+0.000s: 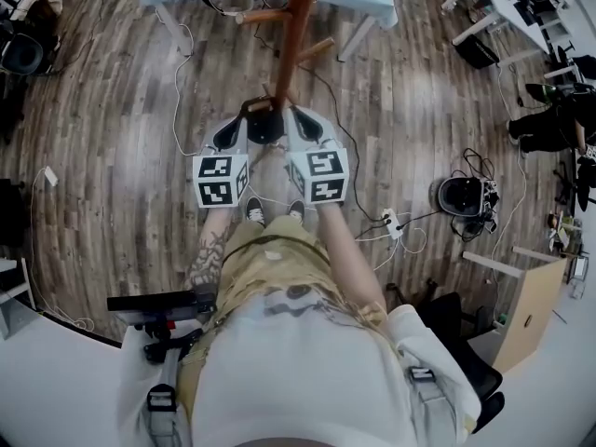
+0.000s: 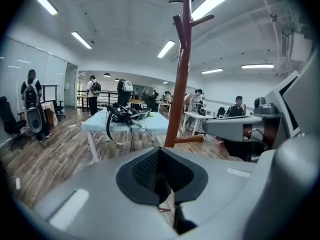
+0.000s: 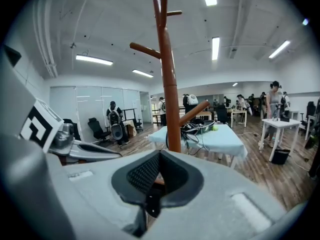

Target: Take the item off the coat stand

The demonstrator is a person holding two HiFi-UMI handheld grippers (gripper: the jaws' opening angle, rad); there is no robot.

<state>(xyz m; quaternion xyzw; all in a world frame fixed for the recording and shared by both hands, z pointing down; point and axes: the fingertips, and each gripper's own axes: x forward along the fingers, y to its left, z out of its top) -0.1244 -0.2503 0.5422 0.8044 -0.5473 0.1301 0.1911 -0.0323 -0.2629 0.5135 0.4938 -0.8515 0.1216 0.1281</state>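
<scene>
The left gripper [image 2: 159,169] and the right gripper [image 3: 159,171] are held fully closed on nothing, side by side just before the upright coat stand [image 2: 180,84], where what hangs on it cannot be told, and dark straps [image 3: 195,129] are seen heaped on the pale table [image 3: 226,137] beyond.

The coat stand [image 1: 296,26] runs off the head view (upper edge); the left claw [image 1: 233,133] and right claw [image 1: 312,130] hide its foot. The dark heap [image 2: 122,115] on the counter [image 2: 100,126] is too small to name.
</scene>
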